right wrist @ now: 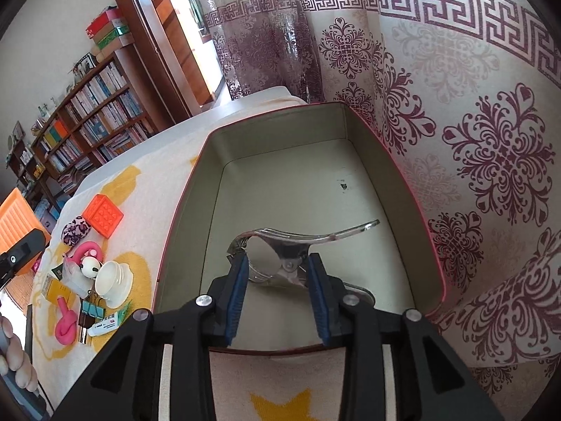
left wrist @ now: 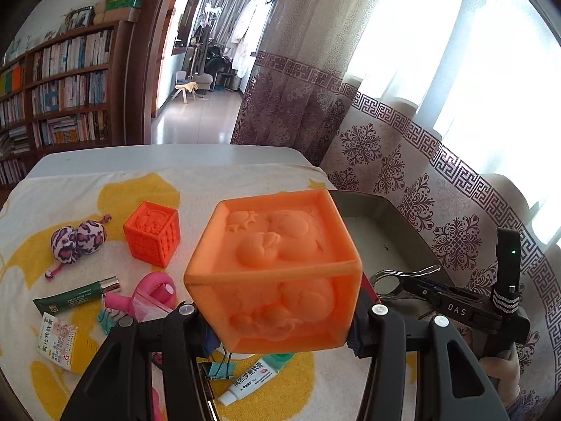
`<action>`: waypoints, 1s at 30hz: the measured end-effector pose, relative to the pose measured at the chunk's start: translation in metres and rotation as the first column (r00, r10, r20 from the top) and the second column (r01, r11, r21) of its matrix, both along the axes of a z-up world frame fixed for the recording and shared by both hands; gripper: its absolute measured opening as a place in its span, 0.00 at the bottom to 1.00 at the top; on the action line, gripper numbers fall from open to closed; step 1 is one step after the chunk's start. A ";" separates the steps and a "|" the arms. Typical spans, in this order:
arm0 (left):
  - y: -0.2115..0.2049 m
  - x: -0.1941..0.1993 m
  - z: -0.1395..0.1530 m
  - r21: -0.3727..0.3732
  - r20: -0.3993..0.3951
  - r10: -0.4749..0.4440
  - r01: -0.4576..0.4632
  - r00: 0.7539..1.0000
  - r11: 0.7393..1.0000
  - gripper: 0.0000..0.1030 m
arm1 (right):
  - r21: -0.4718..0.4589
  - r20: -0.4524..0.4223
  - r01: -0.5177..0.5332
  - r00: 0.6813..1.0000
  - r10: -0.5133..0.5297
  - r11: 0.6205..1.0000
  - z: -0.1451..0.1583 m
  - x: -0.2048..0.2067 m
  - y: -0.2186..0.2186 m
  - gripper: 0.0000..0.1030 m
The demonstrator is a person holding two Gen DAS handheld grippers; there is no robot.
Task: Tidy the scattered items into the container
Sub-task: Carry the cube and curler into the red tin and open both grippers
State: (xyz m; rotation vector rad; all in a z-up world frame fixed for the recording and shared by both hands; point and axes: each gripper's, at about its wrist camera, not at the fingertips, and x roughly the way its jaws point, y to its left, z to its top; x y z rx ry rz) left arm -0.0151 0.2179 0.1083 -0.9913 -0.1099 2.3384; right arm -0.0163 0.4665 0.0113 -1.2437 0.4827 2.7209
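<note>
A big orange soft cube (left wrist: pixel 277 266) with raised animal figures fills my left gripper (left wrist: pixel 280 333), which is shut on it above the cloth, just left of the tin (left wrist: pixel 385 231). Over the tin (right wrist: pixel 350 161) my right gripper (right wrist: pixel 277 280) points down into it. A shiny metal clamp (right wrist: pixel 298 242) sits between its blue pads (right wrist: pixel 236 287), low over the tin's floor, and the pads stand apart and do not squeeze it. Nothing else lies in the tin.
On the yellow-and-white cloth left of the tin lie a small orange cube (left wrist: pixel 152 233), a leopard-print plush (left wrist: pixel 77 240), a green tube (left wrist: pixel 75 296), pink toys (right wrist: pixel 66 329), a white cup (right wrist: pixel 114 279), a white tube (left wrist: pixel 252 379) and a medicine box (left wrist: pixel 58 342). Patterned curtains (right wrist: pixel 473 140) hang behind the tin.
</note>
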 end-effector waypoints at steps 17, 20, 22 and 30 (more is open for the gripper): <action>0.098 0.003 -0.005 -0.030 0.035 -0.159 0.160 0.987 0.987 0.54 | 0.081 -0.357 0.440 0.851 -0.386 0.894 0.030 0.066 0.035 0.67; 0.120 0.005 -0.009 -0.031 0.046 -0.196 0.198 0.979 0.980 0.54 | 0.090 -0.350 0.490 0.831 -0.433 0.867 0.027 0.069 0.042 0.68; 0.135 0.008 -0.012 -0.032 0.056 -0.222 0.224 0.974 0.974 0.54 | 0.093 -0.336 0.497 0.831 -0.443 0.863 0.024 0.068 0.046 0.68; 0.162 0.021 -0.019 -0.060 0.073 -0.275 0.279 0.959 0.958 0.67 | 0.119 -0.339 0.500 0.832 -0.438 0.858 0.024 0.069 0.046 0.71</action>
